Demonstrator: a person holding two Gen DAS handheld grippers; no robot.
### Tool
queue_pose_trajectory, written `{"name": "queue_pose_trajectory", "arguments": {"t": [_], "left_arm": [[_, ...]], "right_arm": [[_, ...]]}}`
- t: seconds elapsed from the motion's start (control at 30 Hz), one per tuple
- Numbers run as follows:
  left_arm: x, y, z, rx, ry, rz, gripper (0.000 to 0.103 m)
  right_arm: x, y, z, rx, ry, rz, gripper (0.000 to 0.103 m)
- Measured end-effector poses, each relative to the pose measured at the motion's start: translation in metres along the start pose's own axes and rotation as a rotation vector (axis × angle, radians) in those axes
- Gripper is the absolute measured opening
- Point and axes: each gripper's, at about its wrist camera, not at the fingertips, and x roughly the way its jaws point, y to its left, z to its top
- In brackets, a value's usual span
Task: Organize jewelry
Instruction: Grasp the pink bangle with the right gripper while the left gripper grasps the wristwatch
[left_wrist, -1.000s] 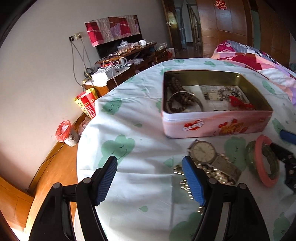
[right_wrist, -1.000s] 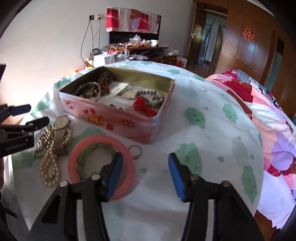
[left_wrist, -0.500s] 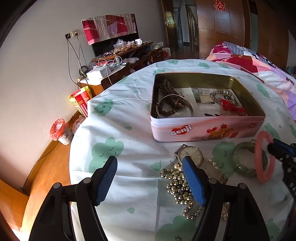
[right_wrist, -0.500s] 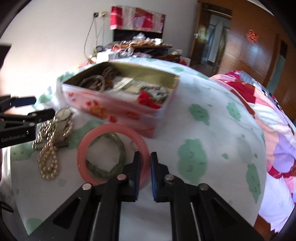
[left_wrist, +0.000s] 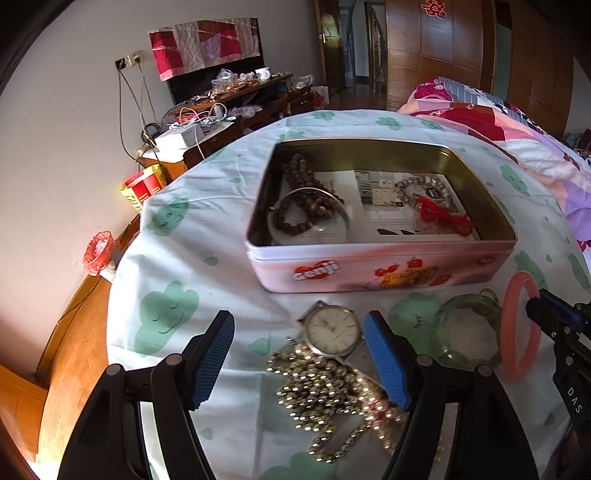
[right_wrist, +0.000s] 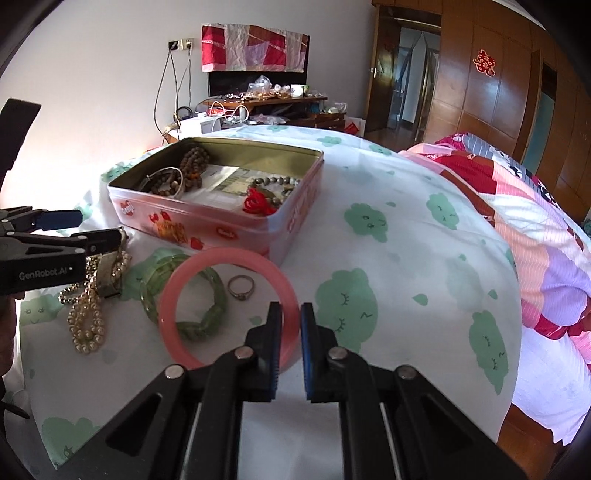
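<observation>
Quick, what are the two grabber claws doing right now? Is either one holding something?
Left gripper: open, holding nothing, above the watch and beads.
Right gripper: shut on the pink bangle, gripping its rim.

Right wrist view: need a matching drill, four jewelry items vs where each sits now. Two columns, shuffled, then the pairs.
Items
1. pink bangle
2. green bracelet
3. silver ring
4. red cord

Places
A. inside the tin
B. loose on the cloth beside the tin, nothing touching it
C. clamped at its rim in the right tool, tilted up
D. flat on the cloth, seen partly through the pink hoop

Pairs: 1-C, 2-D, 3-B, 4-A
</observation>
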Motion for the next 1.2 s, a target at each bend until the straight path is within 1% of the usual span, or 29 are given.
{"name": "queue_pose_trajectory", "arguments": {"t": [0.1, 0.2, 0.23, 0.27, 0.3, 0.43, 0.5, 0.73, 0.97, 1.2], "left_arm": [[0.008, -0.005, -0.001, 0.019, 0.008, 0.01, 0.073], [0.011, -0.003, -0.001, 0.007, 0.005, 0.0, 0.073], [0.01, -0.001, -0.002, 0.004, 0.001, -0.011, 0.066], [0.009, 0.0, -0.003, 0.002, 0.002, -0.042, 0.048], [0.009, 0.0, -0.004, 0.004, 0.008, -0.059, 0.043], [0.005, 0.0, -0.008, 0.018, 0.007, -0.081, 0.042], [0.003, 0.003, -0.009, 0.014, 0.005, -0.09, 0.037], [-0.007, 0.011, -0.013, 0.014, -0.012, -0.096, 0.037], [-0.033, 0.024, -0.007, -0.009, -0.076, -0.106, 0.036], [-0.052, 0.03, 0.003, -0.029, -0.117, -0.129, 0.036]], "right_arm": [[0.001, -0.001, -0.002, 0.003, 0.001, 0.003, 0.011], [0.0, -0.001, -0.003, -0.001, 0.001, 0.004, 0.011], [0.001, 0.0, -0.004, -0.002, 0.003, 0.005, 0.011], [0.001, -0.001, -0.004, -0.001, 0.003, 0.006, 0.011], [0.0, -0.001, -0.004, -0.002, 0.001, 0.007, 0.011], [-0.001, 0.0, -0.004, -0.004, 0.0, 0.005, 0.011], [-0.001, 0.0, -0.004, -0.006, -0.001, 0.004, 0.011], [-0.002, 0.001, -0.005, -0.008, -0.005, 0.002, 0.011], [-0.005, 0.0, -0.005, 0.0, -0.016, 0.008, 0.011], [-0.012, 0.001, -0.003, -0.004, -0.04, 0.016, 0.011]]}}
